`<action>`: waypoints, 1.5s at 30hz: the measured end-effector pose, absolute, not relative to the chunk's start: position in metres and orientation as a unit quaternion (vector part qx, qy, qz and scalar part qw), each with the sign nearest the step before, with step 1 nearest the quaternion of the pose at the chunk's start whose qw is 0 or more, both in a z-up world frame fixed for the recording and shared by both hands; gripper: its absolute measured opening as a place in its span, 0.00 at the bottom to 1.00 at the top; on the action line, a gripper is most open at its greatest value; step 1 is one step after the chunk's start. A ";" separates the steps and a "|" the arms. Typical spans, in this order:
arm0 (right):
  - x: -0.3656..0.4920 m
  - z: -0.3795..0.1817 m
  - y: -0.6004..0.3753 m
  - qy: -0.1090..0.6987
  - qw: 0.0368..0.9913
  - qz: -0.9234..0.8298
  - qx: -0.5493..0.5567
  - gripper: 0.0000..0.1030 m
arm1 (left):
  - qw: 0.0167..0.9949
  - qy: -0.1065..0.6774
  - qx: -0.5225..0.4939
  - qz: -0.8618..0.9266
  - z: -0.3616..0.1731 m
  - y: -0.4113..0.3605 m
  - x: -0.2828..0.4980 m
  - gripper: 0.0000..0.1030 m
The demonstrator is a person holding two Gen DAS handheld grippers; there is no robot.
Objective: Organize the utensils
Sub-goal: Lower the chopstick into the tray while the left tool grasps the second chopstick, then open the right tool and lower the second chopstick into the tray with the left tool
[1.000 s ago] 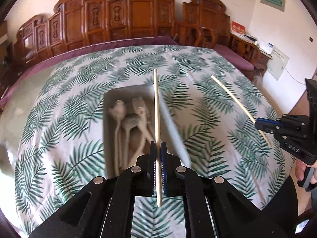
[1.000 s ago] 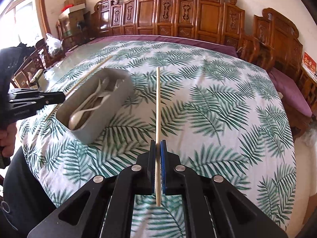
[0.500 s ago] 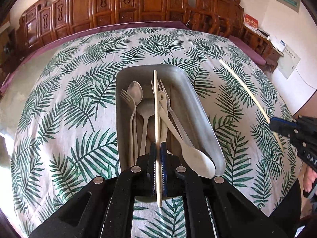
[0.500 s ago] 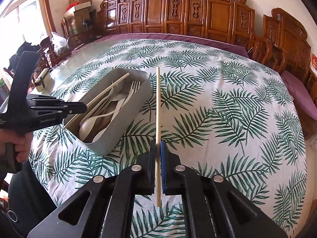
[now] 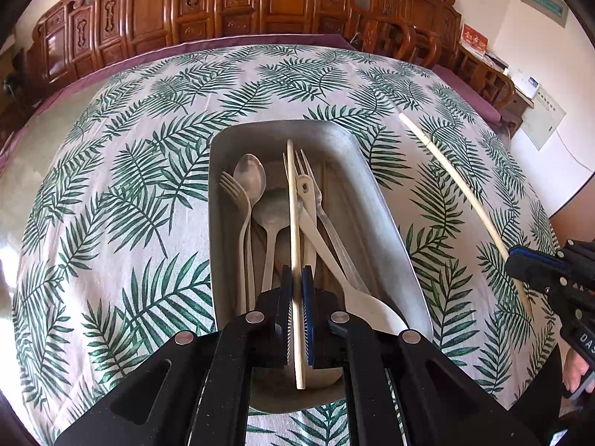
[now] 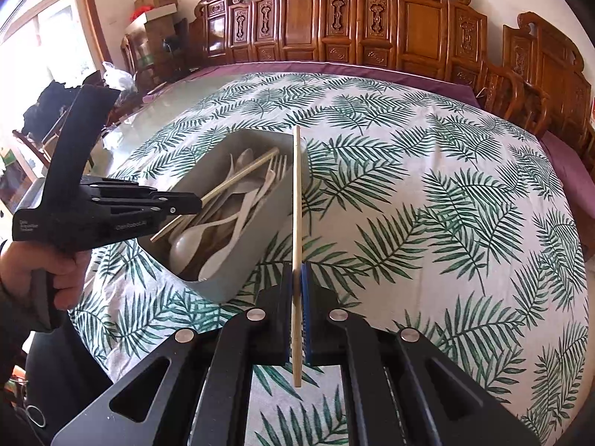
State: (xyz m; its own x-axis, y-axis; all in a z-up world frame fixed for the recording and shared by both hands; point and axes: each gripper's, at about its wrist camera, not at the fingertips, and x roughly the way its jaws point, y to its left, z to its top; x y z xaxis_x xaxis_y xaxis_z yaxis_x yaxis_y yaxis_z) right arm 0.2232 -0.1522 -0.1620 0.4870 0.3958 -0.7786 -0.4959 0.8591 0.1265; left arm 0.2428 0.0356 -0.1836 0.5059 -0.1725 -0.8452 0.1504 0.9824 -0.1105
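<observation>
Claws both clamp chopsticks: left claw (image 5: 296,290) holds a pale wooden chopstick (image 5: 293,223) over the grey oblong metal tray (image 5: 386,219), perhaps touching the cutlery; right claw (image 6: 296,282) grips another pale chopstick (image 6: 296,200) just beside the tray.

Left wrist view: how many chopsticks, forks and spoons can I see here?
Chopsticks: 2
Forks: 2
Spoons: 3
Total: 7, though the pile in the tray may hide more.
</observation>
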 end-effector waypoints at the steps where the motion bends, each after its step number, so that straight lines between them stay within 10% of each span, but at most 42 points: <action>1: 0.224 -0.161 -0.150 0.435 0.860 0.261 -0.057 0.06 | 0.869 0.485 -0.014 -0.094 -0.182 0.037 0.242 0.04; 45: 0.275 -0.208 -0.054 0.483 0.846 0.226 0.025 0.06 | 0.906 0.418 -0.042 -0.049 -0.127 0.101 0.231 0.37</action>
